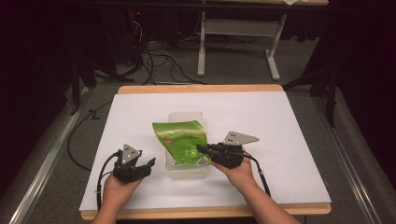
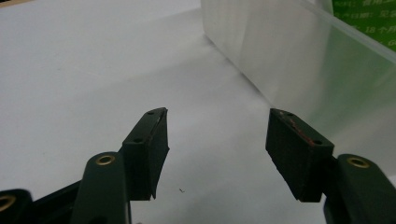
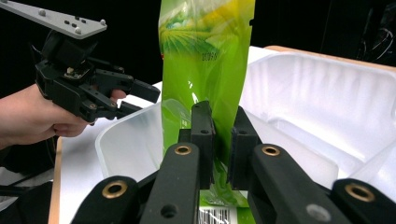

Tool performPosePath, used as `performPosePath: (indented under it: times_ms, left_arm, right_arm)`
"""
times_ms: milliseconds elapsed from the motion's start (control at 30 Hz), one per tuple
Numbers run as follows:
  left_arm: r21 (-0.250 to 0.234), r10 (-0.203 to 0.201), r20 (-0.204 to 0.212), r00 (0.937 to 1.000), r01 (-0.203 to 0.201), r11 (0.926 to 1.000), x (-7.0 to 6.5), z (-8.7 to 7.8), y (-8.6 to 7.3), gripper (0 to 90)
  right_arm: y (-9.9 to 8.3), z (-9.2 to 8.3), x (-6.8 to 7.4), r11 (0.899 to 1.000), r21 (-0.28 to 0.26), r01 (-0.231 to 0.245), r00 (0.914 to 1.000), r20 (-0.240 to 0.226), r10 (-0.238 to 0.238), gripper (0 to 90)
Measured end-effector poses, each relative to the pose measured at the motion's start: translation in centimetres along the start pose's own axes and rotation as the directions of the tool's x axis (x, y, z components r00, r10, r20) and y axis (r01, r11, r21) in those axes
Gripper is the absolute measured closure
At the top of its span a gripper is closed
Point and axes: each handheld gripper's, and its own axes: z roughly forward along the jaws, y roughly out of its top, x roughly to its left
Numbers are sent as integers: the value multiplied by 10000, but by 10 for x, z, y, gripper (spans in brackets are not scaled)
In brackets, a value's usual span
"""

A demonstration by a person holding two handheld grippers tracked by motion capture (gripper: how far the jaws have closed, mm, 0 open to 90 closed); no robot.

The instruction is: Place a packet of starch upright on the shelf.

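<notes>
Green pouch [image 3: 205,70] pinched near its lower end between the jaws of the right tool [image 3: 219,140], over the clear plastic tub [image 1: 187,169] on the white bench [image 1: 289,135]. Left tool [image 2: 217,149] spread wide, just beside the tub's wall, gripping nothing.

Dim, dark surroundings around a brightly lit white table [image 1: 289,140], soft shadows, slight close-up blur.

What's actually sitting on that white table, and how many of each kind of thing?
Green snack bag: 1, lying in the container, pinched by the right claw
Clear plastic container: 1
Handheld claws: 2, the left claw open beside the container
Total: 4
</notes>
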Motion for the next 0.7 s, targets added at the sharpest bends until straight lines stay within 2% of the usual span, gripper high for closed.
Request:
performPosePath:
  times_ms: [400, 700]
  left_arm:
    - [51, 72, 14, 10000, -72, 10000, -1, 0, 0, 395]
    - [44, 70, 17, 10000, -70, 10000, -2, 0, 0, 395]
  right_arm:
    - [-9, 0, -1, 9992, 205, -347, 9994, 6, 347, 852]
    - [-15, 0, -1, 9981, 460, -420, 9991, 28, 419, 855]
